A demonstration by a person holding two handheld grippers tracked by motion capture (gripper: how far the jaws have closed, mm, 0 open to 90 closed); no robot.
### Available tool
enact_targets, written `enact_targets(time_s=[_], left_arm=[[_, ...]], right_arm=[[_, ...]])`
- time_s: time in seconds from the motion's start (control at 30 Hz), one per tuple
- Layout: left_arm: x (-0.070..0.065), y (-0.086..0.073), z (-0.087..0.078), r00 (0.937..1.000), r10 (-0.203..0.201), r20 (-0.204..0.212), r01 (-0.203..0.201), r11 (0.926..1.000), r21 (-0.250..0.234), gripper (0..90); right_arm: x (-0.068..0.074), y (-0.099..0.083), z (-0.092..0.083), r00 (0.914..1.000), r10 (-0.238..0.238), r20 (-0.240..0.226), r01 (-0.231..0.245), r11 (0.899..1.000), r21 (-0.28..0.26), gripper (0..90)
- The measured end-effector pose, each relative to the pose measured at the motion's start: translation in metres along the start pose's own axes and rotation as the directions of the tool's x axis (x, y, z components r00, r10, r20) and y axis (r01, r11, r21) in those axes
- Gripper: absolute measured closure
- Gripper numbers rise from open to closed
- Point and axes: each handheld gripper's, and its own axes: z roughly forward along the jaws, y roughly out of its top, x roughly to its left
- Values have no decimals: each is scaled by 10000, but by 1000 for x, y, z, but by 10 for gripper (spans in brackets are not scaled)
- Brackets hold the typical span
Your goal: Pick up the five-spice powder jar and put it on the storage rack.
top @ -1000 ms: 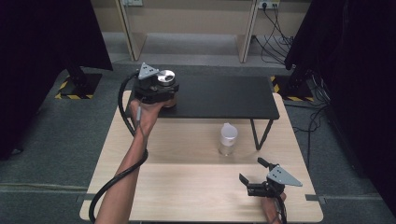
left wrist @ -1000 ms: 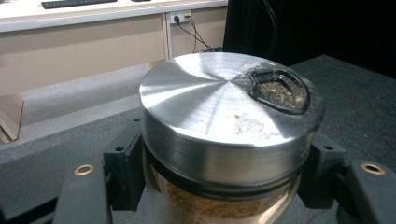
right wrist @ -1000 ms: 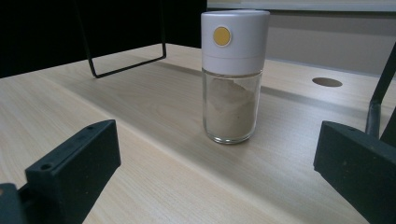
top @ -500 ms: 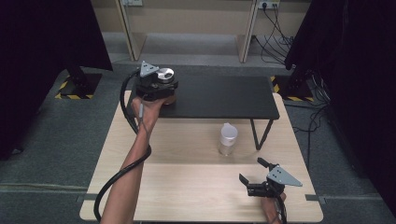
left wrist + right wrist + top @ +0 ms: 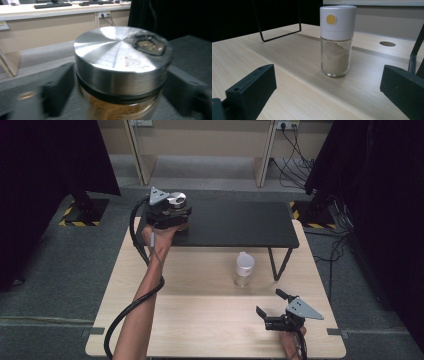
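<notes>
Steel-lidded glass jar (image 5: 120,75) with brown granules sits on the black shelf (image 5: 240,222), upper left of centre in the high view, between the jaws of the left gripper (image 5: 167,212). In the left gripper view the jar takes up the centre, and each black jaw stands a little off its side: a visible gap at the left, the right one blurred but apparently not pressing either. The jaws have just been opening, so I read this as a release: jar set down on the shelf, nothing gripped now.

Right gripper (image 5: 272,312) rests low right in the high view on the wooden table (image 5: 200,330), jaws spread wide and holding nothing. Its own view looks straight at a white-capped shaker (image 5: 337,40) with pale powder, standing upright mid-frame on the wood, well apart from both jaws.

Step in hand, as I judge it: placing the jar on the shelf, nearly done. Next move likely calls for the left gripper to back straight off toward the frame bottom without clipping the lid, since the clearance looks small. After that the shaker looks like the next pick; the right jaws are already lined up and wide enough.
</notes>
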Motion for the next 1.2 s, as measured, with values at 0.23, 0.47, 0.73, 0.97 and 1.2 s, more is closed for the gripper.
enact_targets(time_s=[0.23,0.47,0.73,0.97,1.2], left_arm=[[3,-5,-4,9999,3,140,0,9997,-252,24],[4,-8,-10,9996,-145,254,156,9990,-430,22],[9,-18,-30,9975,-11,710,67,9969,-785,21],[18,-29,-49,9936,-118,1124,238,9941,-1059,21],[16,-39,-62,9882,21,1528,145,9941,-1071,25]], right_arm=[[0,1,0,10000,-42,-19,42,10000,62,5],[0,1,0,10000,-43,-10,43,10000,55,5],[2,2,1,9999,-145,-11,145,9998,99,5],[3,3,2,9998,-205,-22,206,9996,200,5],[3,4,2,9996,-285,-39,286,9993,228,5]])
